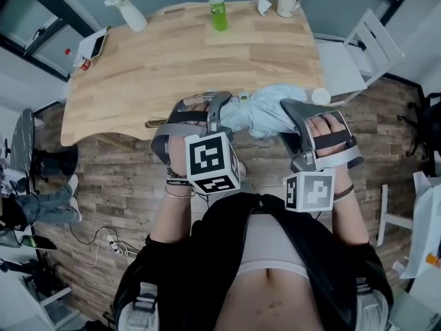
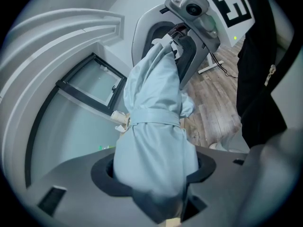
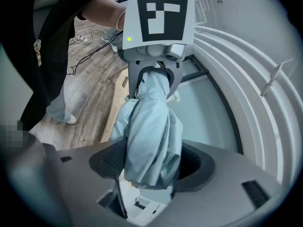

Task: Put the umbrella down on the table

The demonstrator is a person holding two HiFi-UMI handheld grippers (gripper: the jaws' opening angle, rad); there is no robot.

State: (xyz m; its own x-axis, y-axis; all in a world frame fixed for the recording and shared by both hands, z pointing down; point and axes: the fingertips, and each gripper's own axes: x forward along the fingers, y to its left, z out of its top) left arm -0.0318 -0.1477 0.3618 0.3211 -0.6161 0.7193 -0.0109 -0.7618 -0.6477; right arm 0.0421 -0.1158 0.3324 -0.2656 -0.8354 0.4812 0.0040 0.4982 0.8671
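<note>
Jaws on your left gripper (image 2: 156, 171) and right gripper (image 3: 151, 162) each clamp the folded umbrella (image 1: 265, 112), with the worktop (image 1: 172, 61) just beyond them.

Count was: 1 umbrella (image 1: 265, 112). Left hand-held gripper (image 1: 207, 109) plus right hand-held gripper (image 1: 313, 116) made 2. 1 counter (image 1: 172, 61). Far edge had 1 green bottle (image 1: 218, 11), 1 mug (image 1: 287, 0), 1 vase (image 1: 131, 12). 1 phone (image 1: 98, 45) far left. 1 white chair (image 1: 358, 54) right.

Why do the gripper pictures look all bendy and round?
Left gripper view: the wide lens bows the dark window frame, and the folded pale blue fabric umbrella blurs up close. Right gripper view: same bending, black corners. Head view: the light wooden table curves.
</note>
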